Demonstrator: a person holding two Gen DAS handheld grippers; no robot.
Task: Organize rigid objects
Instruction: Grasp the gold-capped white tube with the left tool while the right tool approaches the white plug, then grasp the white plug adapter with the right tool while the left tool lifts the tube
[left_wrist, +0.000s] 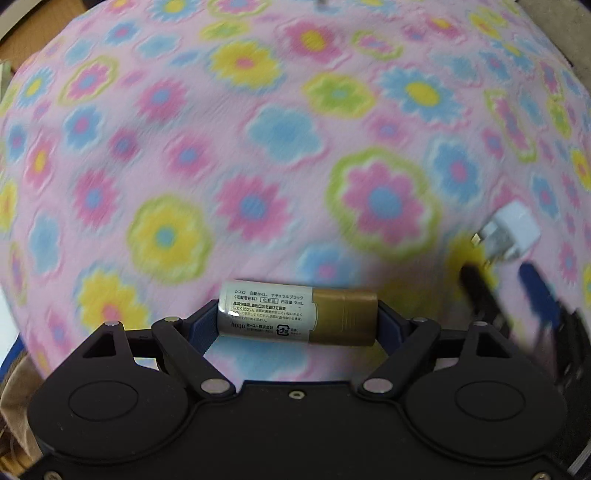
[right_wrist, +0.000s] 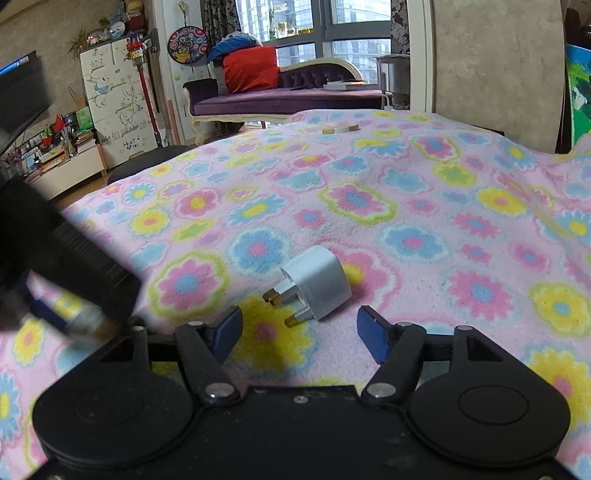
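On the flowered blanket (right_wrist: 424, 206) a white plug adapter (right_wrist: 317, 282) lies just ahead of the right gripper (right_wrist: 300, 330), whose jaws stand apart and empty. Beside it, the left gripper (left_wrist: 297, 318) is clamped end to end on a small gold-capped tube (left_wrist: 297, 318). Both items seem still unplaced, so sorting looks unfinished.

Your left wrist camera looks straight down, close over the blanket (left_wrist: 280, 155), past its own gripper (left_wrist: 297, 317). Your right wrist camera sits low and tilts forward across the blanket (right_wrist: 424, 206) toward the sofa (right_wrist: 284, 98) and windows. Both views share the plug (left_wrist: 511, 234) (right_wrist: 314, 282), and each catches the other gripper at its edge: right (left_wrist: 506, 284), left (right_wrist: 70, 273).
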